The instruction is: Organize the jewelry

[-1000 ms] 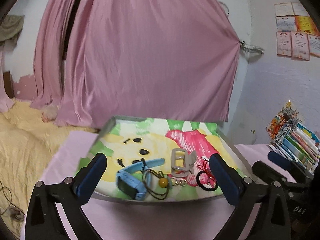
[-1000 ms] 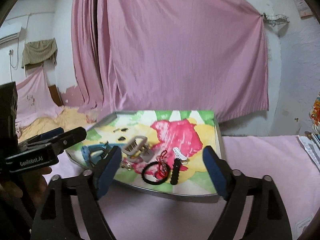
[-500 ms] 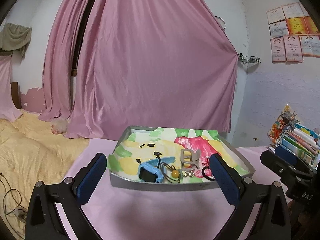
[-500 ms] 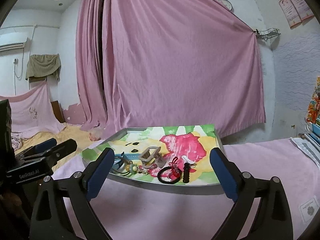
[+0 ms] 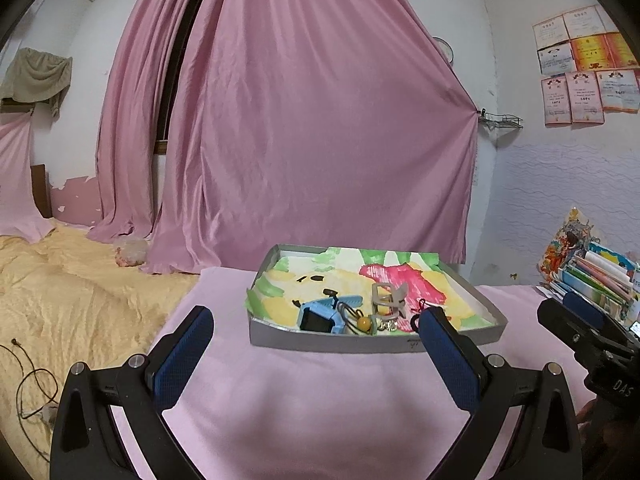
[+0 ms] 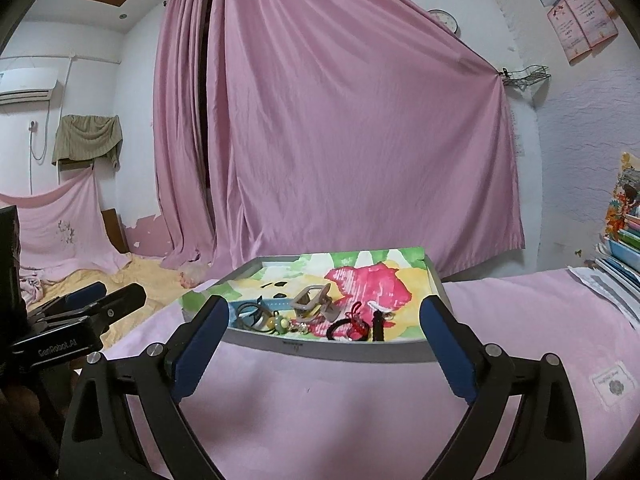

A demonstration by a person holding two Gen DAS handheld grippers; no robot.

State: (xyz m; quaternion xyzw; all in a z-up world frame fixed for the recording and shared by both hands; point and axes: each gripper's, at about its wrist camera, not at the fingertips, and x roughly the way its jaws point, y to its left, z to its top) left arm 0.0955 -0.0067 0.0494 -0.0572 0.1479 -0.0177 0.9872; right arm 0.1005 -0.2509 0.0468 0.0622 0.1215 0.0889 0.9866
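Jewelry sits bunched at the near edge of the tray (image 5: 372, 340) in my left wrist view, blue watch (image 5: 320, 318) touching cords, left gripper (image 5: 316, 334) jaws apart, empty. Right wrist view: right gripper (image 6: 324, 314) likewise wide, short of the hair tie (image 6: 340, 330); I judge tangled cords could drag neighbours out.

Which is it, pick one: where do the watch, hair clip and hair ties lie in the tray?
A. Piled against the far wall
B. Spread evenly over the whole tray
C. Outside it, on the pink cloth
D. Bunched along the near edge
D: the blue watch, grey hair clip and black hair tie all crowd the tray by its near wall, while the far part shows only the painted liner.
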